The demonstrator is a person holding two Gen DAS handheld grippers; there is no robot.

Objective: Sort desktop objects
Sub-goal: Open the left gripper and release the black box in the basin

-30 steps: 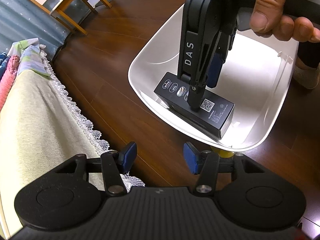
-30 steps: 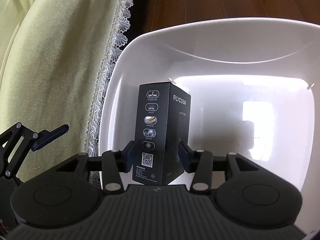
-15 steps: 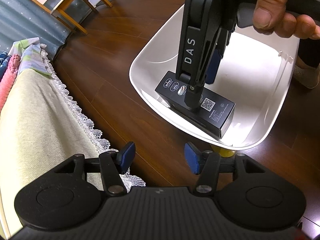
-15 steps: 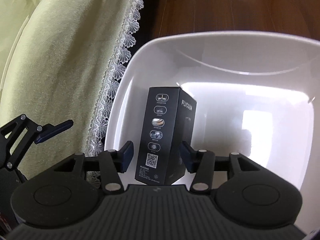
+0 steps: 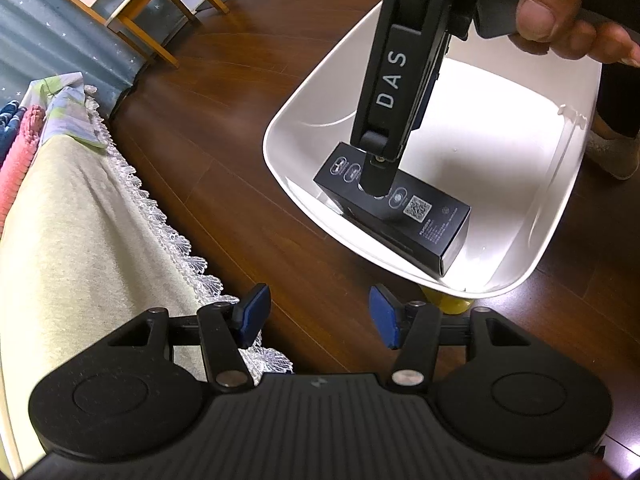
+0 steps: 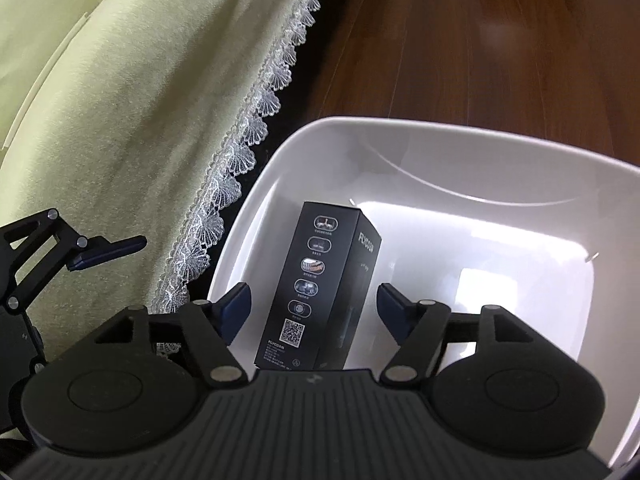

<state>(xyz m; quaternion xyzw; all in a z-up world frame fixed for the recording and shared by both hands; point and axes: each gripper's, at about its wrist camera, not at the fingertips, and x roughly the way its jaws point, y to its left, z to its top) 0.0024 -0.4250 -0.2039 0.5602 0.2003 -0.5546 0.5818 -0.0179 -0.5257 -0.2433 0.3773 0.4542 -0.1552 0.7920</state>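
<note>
A black product box (image 5: 416, 216) (image 6: 320, 284) with icons and a QR code lies inside a white plastic basin (image 5: 304, 120) (image 6: 472, 148) on the floor. My right gripper (image 6: 314, 306) hovers over the box, open, its blue pads well apart on either side and not touching it. In the left wrist view that right gripper (image 5: 380, 176) reaches down from above, held by a hand (image 5: 560, 16). My left gripper (image 5: 316, 316) is open and empty, above the dark floor near the basin's front rim.
A green cloth with a lace fringe (image 5: 80, 240) (image 6: 140, 100) covers the table on the left. Dark wooden floor (image 5: 224, 160) surrounds the basin. A wooden chair (image 5: 132, 4) stands far back. Something yellow (image 5: 448, 300) shows under the basin's near edge.
The right gripper has opened wider and pulled up and back from the box, which stays lying in the basin. The left gripper has hardly moved.
</note>
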